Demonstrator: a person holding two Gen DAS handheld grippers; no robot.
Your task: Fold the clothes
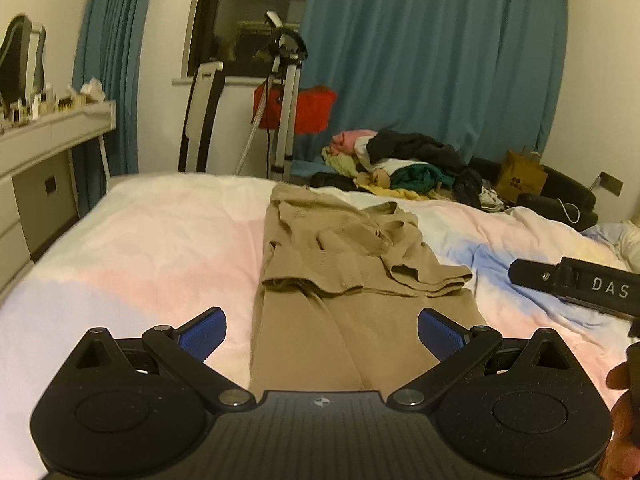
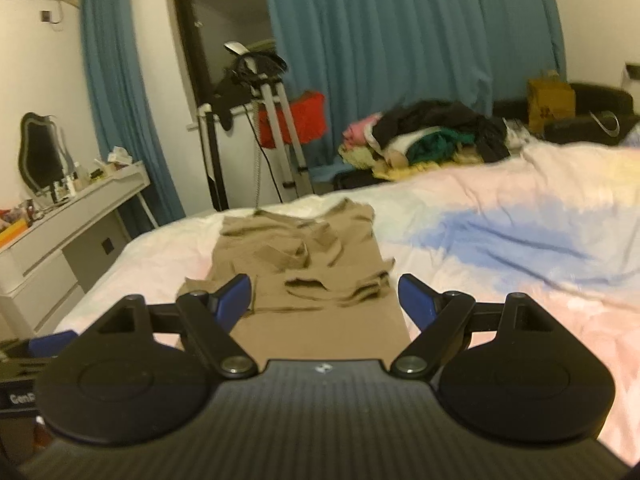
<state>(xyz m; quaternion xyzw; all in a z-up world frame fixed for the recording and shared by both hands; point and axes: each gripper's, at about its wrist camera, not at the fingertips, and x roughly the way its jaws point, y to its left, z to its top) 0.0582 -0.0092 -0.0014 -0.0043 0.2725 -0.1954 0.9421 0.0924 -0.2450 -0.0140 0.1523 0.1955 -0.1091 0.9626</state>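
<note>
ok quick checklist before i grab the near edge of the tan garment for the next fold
1. Left gripper open and empty: ok, blue pads wide apart with nothing between them.
2. Right gripper open and empty: ok, jaws spread wide, nothing pinched.
3. Tan garment laid out on the bed: ok, it runs lengthwise away from both grippers, sleeves already folded in on top.
4. Near part of the garment flat: ok, smooth cloth lies just ahead of both grippers.
5. Folded-in sleeves tidy: not ok, they look rumpled and uneven.
6. Clothes pile apart from the garment: ok, it sits beyond the far end, not touching it.
</note>
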